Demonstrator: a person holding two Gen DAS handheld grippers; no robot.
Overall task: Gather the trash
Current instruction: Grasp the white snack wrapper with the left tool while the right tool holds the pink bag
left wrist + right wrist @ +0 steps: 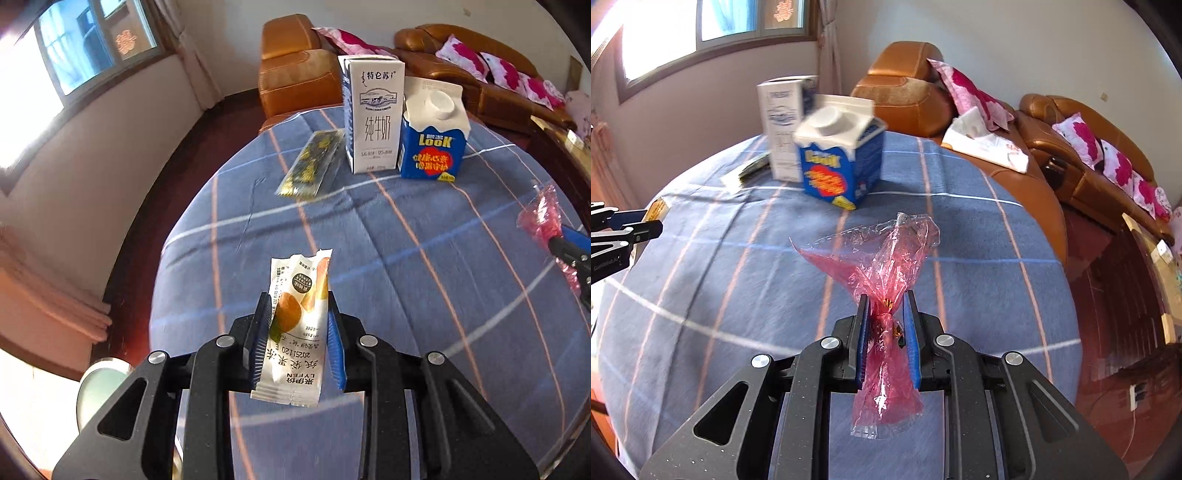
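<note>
two grippers each held one piece of trash above the blue checked tablecloth [424,236]. the left gripper [297,308] was clenched on a white snack wrapper [295,325], which could slide out because the pads pressed only its thin edges. farther right, the right gripper [885,308] squeezed the twisted neck of a pink cellophane bag [886,258]; its slippery film could slip free. a dark wrapper [310,164], a white milk carton [373,114] and a blue carton [432,147] waited on the table.
</note>
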